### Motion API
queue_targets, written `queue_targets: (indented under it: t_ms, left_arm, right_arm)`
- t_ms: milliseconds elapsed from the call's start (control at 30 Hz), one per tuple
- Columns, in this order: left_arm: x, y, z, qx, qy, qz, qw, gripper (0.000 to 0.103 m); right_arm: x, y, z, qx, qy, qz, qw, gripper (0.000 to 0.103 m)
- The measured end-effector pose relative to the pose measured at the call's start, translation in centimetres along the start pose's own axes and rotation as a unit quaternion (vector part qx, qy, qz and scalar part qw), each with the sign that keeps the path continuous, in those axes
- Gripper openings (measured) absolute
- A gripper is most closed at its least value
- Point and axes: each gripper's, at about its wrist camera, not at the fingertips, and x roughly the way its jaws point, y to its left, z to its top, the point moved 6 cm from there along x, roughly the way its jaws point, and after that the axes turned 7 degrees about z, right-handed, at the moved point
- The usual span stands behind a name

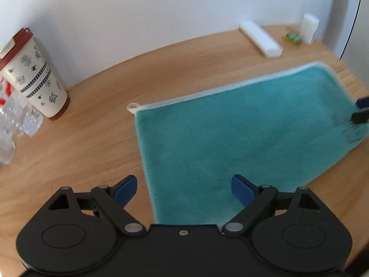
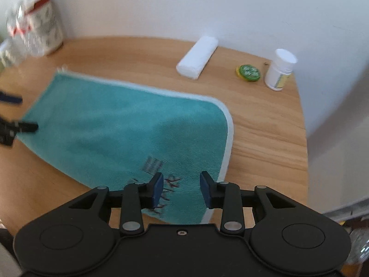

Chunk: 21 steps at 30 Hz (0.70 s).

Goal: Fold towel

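nearest, both grippers hover with jaws apart and empty: the left gripper (image 1: 183,188) over the near left edge of the teal terry towel with pale piping (image 1: 242,127), the right gripper (image 2: 181,189) above its near right corner. spread flat on the round wooden table (image 1: 92,138), it looks light, limp and easy to pinch at corners. farther back, near the wall, lies a white rolled cloth (image 2: 197,57).

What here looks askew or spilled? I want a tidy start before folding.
Nothing is spilled or damaged. The teal towel lies flat but skewed to the table's edge. The white bottle and cup stand upright. Both grippers are open.
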Motion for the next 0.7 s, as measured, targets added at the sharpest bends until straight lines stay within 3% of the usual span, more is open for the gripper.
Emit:
queue_targets:
  t_ms: [67,200,367,567,700]
  left_arm:
    - [-1.8,-0.1,0.4,-0.021,0.003,-0.014,0.9997,0.102]
    - [-5.3,-0.7,1.7,-0.031,-0.006,0.018,0.9993,0.103]
    - [-7.4,-1.5,2.1,-0.044,0.001,0.022,0.9988,0.103]
    - [-10.4,-1.8,1.9,-0.078,0.007,0.023,0.9967,0.102]
    - [-12.4,-1.8,1.9,-0.078,0.002,0.048,0.9958,0.102]
  right_arm:
    - [-1.1,1.0,0.0,0.000,-0.002,0.005,1.000,0.058]
    - [-2.3,2.7,0.0,-0.021,-0.003,-0.006,1.000,0.060]
    - [-3.9,3.7,0.0,0.059,0.022,0.006,0.998,0.061]
    - [-6.9,4.7,0.4,0.115,0.010,0.011,0.993,0.061]
    - [-8.9,4.9,0.8,0.107,0.006,-0.044,0.993,0.064]
